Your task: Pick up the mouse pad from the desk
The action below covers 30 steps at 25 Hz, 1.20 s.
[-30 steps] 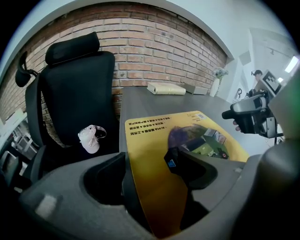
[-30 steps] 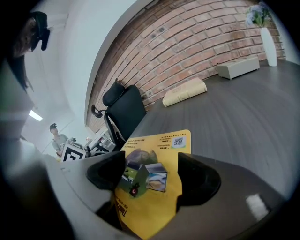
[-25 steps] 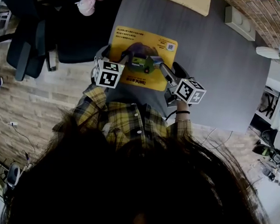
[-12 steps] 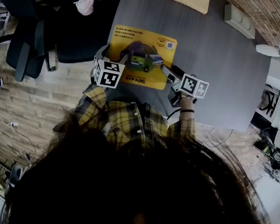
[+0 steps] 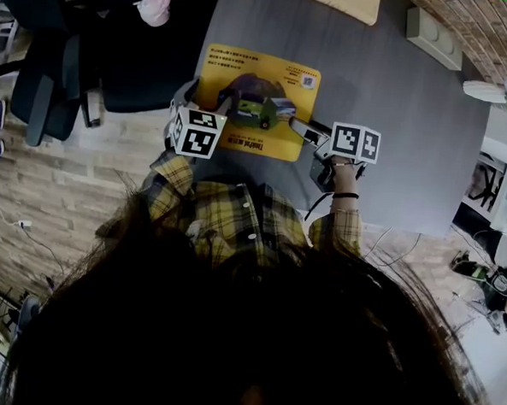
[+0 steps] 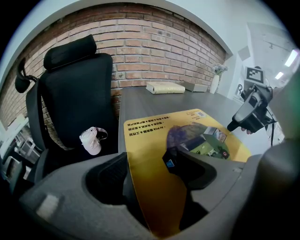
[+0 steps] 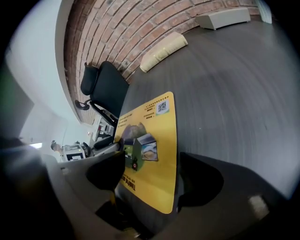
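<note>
Nearest: my left gripper [image 6: 145, 164], jaws apart, straddling a near corner of the yellow mouse pad [image 6: 150, 133]. My right gripper [image 7: 147, 176] is open over the other near corner. The pad lies on the grey desk [image 5: 395, 120]. Beyond stands a black chair [image 6: 77, 93].

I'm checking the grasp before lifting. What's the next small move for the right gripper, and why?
Probably close the right gripper: its jaws stand apart with a corner of the mouse pad between them, while the pad lies on the desk, so lifting now would leave it behind.
</note>
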Each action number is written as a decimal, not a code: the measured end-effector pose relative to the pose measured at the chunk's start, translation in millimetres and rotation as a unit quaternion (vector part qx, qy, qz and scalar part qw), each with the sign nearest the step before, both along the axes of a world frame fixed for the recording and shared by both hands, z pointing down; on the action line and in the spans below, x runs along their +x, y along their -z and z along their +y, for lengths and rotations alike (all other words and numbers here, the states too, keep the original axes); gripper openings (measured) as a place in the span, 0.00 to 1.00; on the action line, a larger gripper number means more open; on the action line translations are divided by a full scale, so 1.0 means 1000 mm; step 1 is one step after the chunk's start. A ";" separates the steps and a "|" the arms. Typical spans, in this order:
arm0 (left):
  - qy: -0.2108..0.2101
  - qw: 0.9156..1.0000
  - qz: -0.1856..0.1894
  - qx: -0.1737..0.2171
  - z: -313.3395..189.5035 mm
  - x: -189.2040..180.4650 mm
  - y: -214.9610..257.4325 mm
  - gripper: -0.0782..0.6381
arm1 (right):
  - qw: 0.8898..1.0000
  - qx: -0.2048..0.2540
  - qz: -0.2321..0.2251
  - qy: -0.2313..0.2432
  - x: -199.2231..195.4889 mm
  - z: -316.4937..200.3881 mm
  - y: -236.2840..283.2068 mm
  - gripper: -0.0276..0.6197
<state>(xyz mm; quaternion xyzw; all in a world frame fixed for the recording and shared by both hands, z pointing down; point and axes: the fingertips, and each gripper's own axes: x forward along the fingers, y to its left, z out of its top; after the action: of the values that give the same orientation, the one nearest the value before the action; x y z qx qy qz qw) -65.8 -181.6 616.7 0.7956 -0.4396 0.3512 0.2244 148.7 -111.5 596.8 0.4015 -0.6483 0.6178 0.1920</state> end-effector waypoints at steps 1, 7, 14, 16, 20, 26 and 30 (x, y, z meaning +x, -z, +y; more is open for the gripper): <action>0.001 1.000 0.000 -0.003 0.001 -0.001 0.000 0.59 | 1.000 -0.008 -0.004 0.004 0.000 0.000 -0.001 0.58; 0.002 1.000 0.001 -0.011 0.003 -0.001 -0.003 0.59 | 0.999 -0.021 -0.028 0.020 0.001 -0.002 0.001 0.58; 0.000 1.000 0.005 -0.005 0.002 0.001 -0.002 0.59 | 0.998 -0.046 0.006 0.044 -0.006 0.004 -0.003 0.58; 0.000 1.000 0.006 0.000 0.000 0.000 -0.001 0.59 | 0.998 -0.048 0.005 0.046 -0.007 0.005 -0.003 0.58; 0.000 1.000 0.007 -0.001 0.000 0.001 0.000 0.59 | 0.998 -0.043 -0.023 0.027 -0.004 0.000 -0.001 0.57; 0.000 1.000 0.003 -0.003 0.001 0.000 0.000 0.59 | 0.996 0.006 -0.080 -0.024 0.004 -0.004 0.004 0.54; 0.000 1.000 0.004 -0.003 0.001 0.001 0.000 0.59 | 0.991 -0.029 -0.133 -0.008 -0.004 0.016 0.002 0.46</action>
<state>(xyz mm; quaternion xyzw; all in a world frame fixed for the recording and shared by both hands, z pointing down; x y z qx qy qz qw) -65.0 -180.7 616.2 0.7963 -0.4377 0.3493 0.2286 145.1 -95.7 594.5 0.3153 -0.6470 0.6853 0.1109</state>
